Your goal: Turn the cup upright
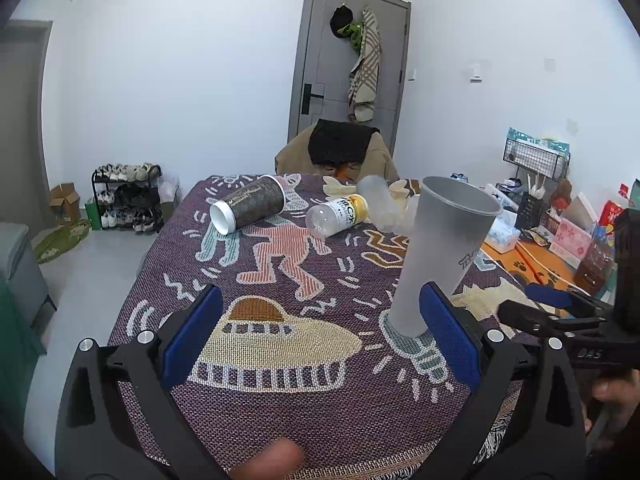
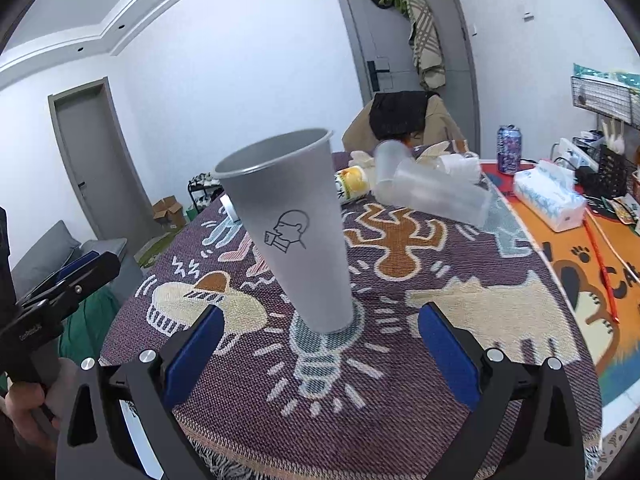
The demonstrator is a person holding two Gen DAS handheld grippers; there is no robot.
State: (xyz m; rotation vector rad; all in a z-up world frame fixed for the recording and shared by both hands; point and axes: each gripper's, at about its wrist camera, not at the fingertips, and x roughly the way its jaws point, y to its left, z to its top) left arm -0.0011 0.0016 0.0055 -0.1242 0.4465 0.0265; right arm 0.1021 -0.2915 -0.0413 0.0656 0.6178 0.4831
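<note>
1. Left wrist view: the left gripper [image 1: 320, 332] hovered low over the woven cloth [image 1: 280, 412], its jaws spread wide with nothing between them. The blue pads [image 1: 450, 334] looked ribbed and rubbery. The grey cup [image 1: 440, 252], a tall matte tapered cone, stood upright on the cloth with its mouth up, just beyond the right pad. Farther back lay a brown paper cup [image 1: 250, 204] on its side, a clear bottle [image 1: 338, 216] with a yellow label, and frosted plastic cups [image 1: 378, 200]. The right gripper [image 1: 536, 308] entered from the right edge.

2. Right wrist view: the right gripper [image 2: 320, 336] also had its jaws wide apart and held nothing. The cup [image 2: 296, 232] stood between and just beyond the pads [image 2: 192, 354], on a light-bulb figure in the cloth [image 2: 400, 420]; a line drawing of a head marked its smooth side. A tissue pack [image 2: 550, 200] and a can [image 2: 509, 150] sat to the right on an orange mat [image 2: 580, 276]. The left gripper [image 2: 68, 276] showed at the left edge; I could not tell its jaws here.
</note>
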